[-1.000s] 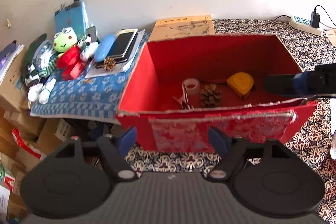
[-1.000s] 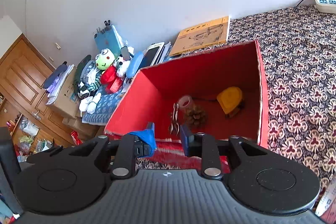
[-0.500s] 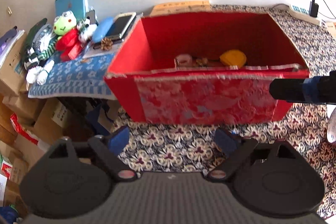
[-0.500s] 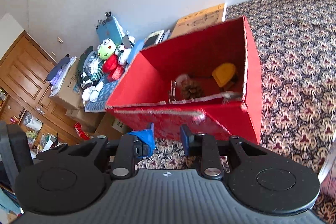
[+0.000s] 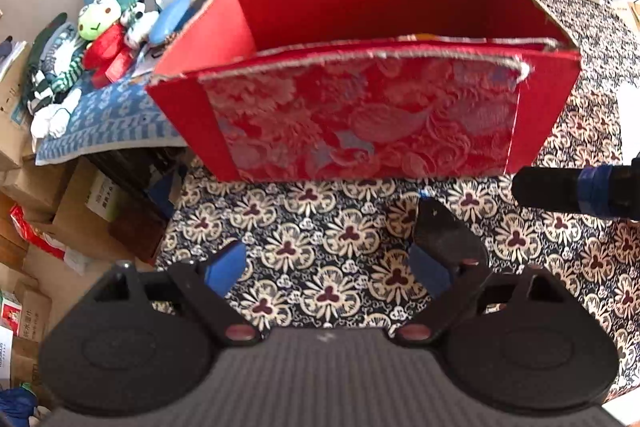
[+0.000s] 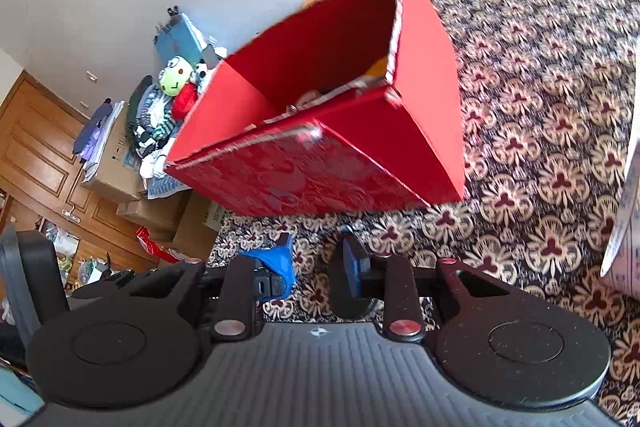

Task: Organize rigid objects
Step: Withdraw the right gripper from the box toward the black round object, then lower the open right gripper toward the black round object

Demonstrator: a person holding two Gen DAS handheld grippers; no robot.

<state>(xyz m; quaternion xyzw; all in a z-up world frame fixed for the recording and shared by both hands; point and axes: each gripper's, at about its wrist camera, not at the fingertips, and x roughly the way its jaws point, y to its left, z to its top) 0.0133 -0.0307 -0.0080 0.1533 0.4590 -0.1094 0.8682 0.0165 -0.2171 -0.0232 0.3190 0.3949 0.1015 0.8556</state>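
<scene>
Patterned floral cloth (image 5: pixel 320 227) covers the table, which stands against a pale wall. On it sits the red box (image 5: pixel 360 123), open-topped, with a brocade-covered front wall; it lies just ahead of both grippers. Only slivers of its contents show over the rim, including something yellow (image 6: pixel 378 67). Beside it to the left, a frog plush (image 5: pixel 98 21) and other soft toys lie on a blue cloth. The box looks like stiff, light card with frayed rim edges; it would likely slide easily, and a wall's top edge seems the best place to pinch it. The left gripper (image 5: pixel 328 267) hovers low over the cloth, jaws spread wide, holding nothing. The right gripper (image 6: pixel 316 263) hangs near the box's front corner, jaws parted only narrowly, also empty and touching nothing.
</scene>
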